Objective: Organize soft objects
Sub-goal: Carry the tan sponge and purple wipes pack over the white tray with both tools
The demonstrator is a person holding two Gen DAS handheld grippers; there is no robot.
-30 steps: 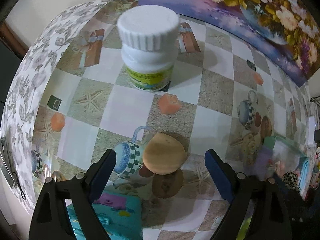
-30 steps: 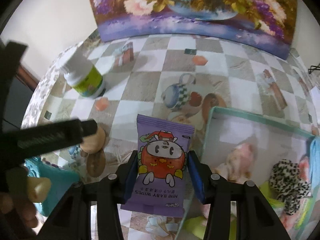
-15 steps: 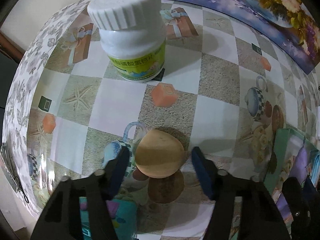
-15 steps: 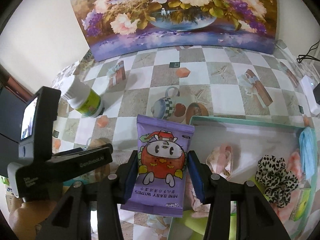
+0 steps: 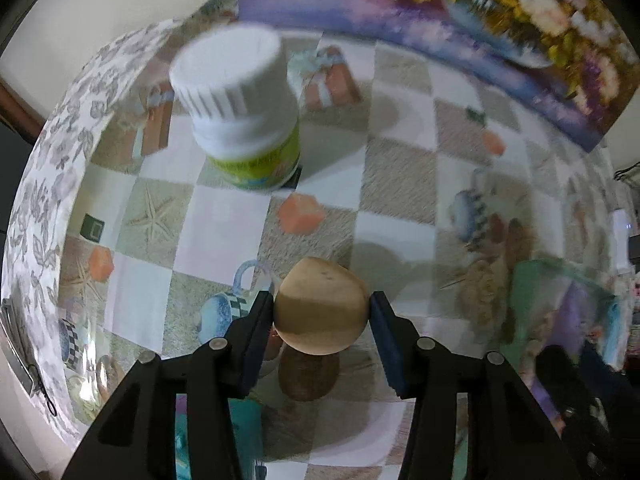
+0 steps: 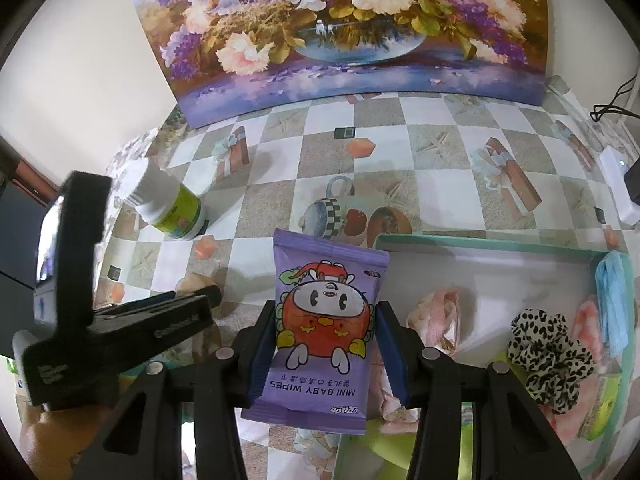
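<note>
A: Wipes pack and bun, then. Starting at the far left, what's there?

B: A white bottle (image 5: 240, 116) with a green label stands upright on the checkered tablecloth (image 5: 400, 168), well ahead of the left gripper (image 5: 321, 322). That gripper's two blue pads are pressed against the sides of a tan, bun-like squishy (image 5: 321, 312); the view is blurred, so I can't tell whether the bun is lifted or resting on the cloth.

A: And moving right?

B: The right gripper (image 6: 326, 336) is clamped on a purple baby wipes pack (image 6: 324, 328), held upright with its long axis running straight out along the fingers. Just right of it lies the teal-rimmed box (image 6: 480, 240), already holding a pink ribbon (image 6: 438, 318), a leopard-print scrunchie (image 6: 548, 350) and a blue cloth (image 6: 610, 300) at the far edge.

A: So which way does the coming move go?

B: Rightward, I'd judge. The box lies to the right of both tools, and the right hand is much the nearer, its pack nearly over the box's left wall. The bun has the longer way to travel.

A: The room?

B: A flower painting (image 6: 344, 32) leans on a pale wall behind the table; a cable (image 6: 616, 100) trails at far right.
</note>
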